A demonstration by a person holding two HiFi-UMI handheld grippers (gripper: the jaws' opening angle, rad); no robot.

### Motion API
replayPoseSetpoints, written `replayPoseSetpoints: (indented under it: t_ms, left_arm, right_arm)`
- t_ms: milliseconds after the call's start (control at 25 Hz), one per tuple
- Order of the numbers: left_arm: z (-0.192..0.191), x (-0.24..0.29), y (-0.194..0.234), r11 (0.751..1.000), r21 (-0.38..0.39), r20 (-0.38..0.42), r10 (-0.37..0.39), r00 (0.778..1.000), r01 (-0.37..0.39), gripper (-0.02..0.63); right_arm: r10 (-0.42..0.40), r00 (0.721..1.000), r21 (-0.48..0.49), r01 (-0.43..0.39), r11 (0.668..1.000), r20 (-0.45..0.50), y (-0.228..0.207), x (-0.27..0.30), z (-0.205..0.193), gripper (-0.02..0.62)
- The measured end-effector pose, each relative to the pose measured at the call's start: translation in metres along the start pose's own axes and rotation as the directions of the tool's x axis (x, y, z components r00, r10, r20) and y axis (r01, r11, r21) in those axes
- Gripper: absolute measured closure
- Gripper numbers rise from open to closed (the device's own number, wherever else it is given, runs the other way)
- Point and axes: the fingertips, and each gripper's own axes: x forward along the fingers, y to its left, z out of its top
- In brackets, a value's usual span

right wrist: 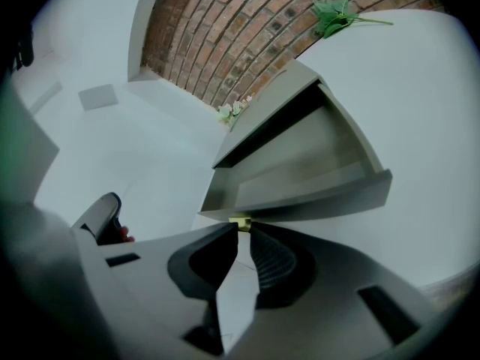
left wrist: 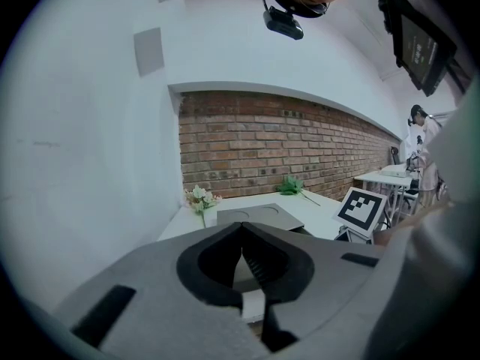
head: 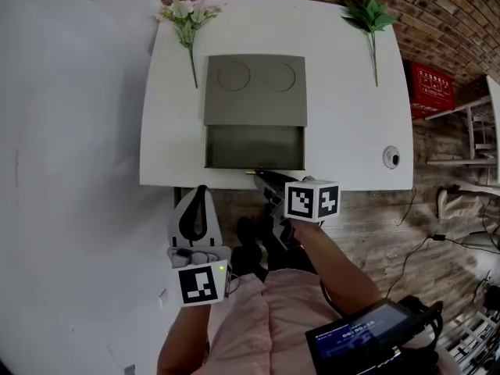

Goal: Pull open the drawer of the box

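Observation:
A grey box [head: 254, 88] with two round marks on its lid stands on the white table [head: 344, 108]. Its drawer [head: 254, 147] is pulled out toward the table's near edge and looks empty inside [right wrist: 300, 160]. A small gold knob [right wrist: 240, 221] sits on the drawer's front panel [right wrist: 322, 195]. My right gripper [head: 262, 175] reaches it from below the table's edge, its tips [right wrist: 240, 229] closed on the knob. My left gripper [head: 201, 190] hangs lower left, off the table, shut with nothing in it [left wrist: 241, 225].
White flowers [head: 186, 14] lie at the table's far left corner, a green sprig [head: 369, 14] at the far right. A small round object [head: 391, 157] sits near the front right corner. A red crate [head: 430, 88] stands right of the table, a white wall left.

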Motion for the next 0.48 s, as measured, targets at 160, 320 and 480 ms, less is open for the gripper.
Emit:
replayPoseSetpoints:
  t_ms: [160, 320, 480]
  left_arm:
    - [-0.002, -0.004, 0.001, 1.000, -0.007, -0.007, 0.000, 1.000, 0.000, 0.597]
    - [-0.003, -0.015, 0.004, 1.000, -0.014, -0.016, 0.004, 1.000, -0.004, 0.597]
    - [-0.004, -0.017, 0.002, 1.000, -0.014, -0.013, 0.000, 1.000, 0.000, 0.597]
  right_arm:
    - [0.000, 1.000, 0.001, 0.000, 1.000, -0.005, 0.002, 0.000, -0.010, 0.538]
    - [0.007, 1.000, 0.000, -0.007, 1.000, -0.009, 0.009, -0.001, -0.023, 0.538]
    - [0.009, 1.000, -0.003, -0.009, 1.000, -0.010, 0.009, -0.002, -0.028, 0.540]
